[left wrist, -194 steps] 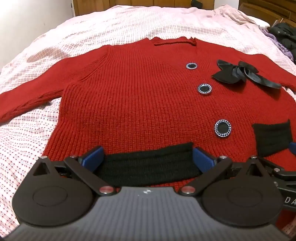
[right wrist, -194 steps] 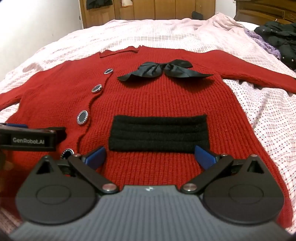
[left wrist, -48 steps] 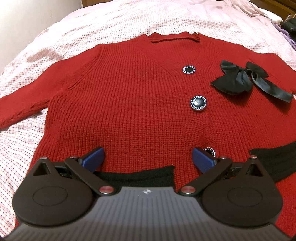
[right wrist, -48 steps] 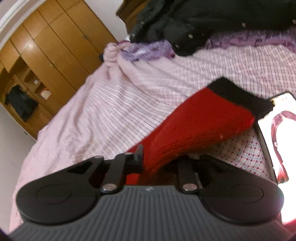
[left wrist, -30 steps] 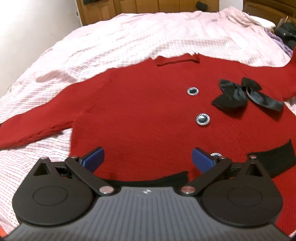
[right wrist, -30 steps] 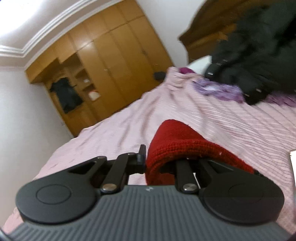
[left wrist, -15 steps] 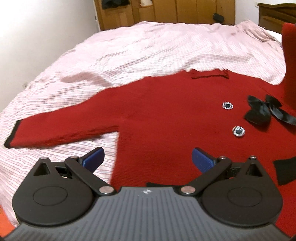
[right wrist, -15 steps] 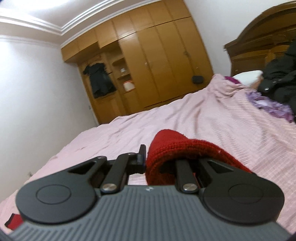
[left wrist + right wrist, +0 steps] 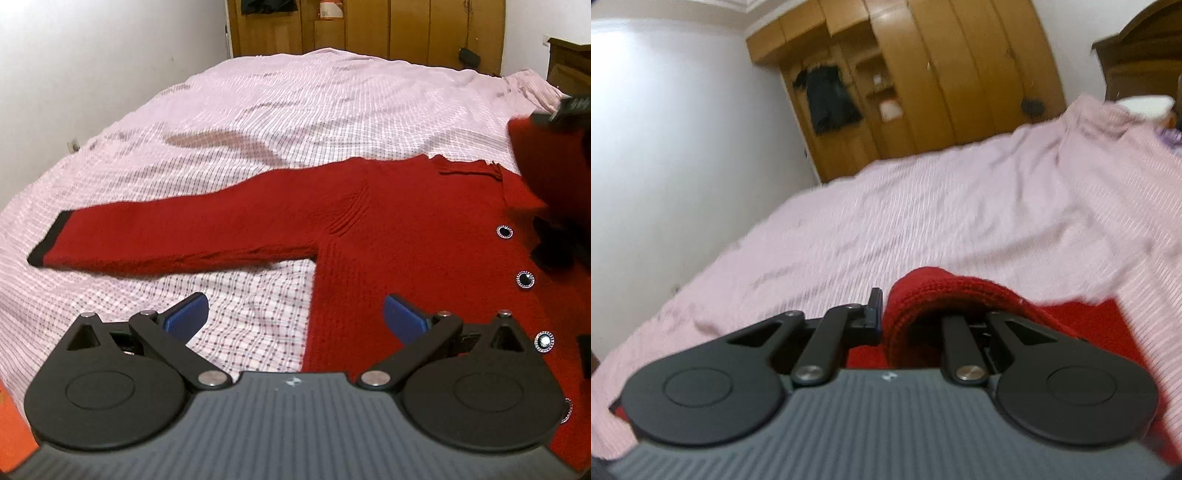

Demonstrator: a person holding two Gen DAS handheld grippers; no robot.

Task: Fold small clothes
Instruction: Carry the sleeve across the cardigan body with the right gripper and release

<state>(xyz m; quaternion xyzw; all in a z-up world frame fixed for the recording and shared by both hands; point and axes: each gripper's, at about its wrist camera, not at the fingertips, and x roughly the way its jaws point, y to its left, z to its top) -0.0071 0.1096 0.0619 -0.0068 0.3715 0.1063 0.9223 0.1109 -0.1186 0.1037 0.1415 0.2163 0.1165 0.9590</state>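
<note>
A red knit cardigan (image 9: 399,229) with round black buttons (image 9: 524,278) lies flat on the bed. Its left sleeve (image 9: 177,232) stretches out leftward and ends in a black cuff (image 9: 48,240). My left gripper (image 9: 293,317) is open and empty, hovering over the sweater's left side edge. My right gripper (image 9: 908,314) is shut on the red right sleeve (image 9: 945,291), lifted above the bed. In the left wrist view that lifted sleeve (image 9: 546,158) hangs at the right edge over the cardigan's chest. The bow is mostly hidden behind it.
The bed has a pink checked sheet (image 9: 295,110). A white wall (image 9: 92,55) runs along the left. A wooden wardrobe (image 9: 923,81) stands at the far end, with dark wooden furniture (image 9: 1137,55) to the right.
My right gripper has carried the gripped sleeve leftward over the cardigan's body. My left gripper has swung left, bringing the whole left sleeve and its cuff into view.
</note>
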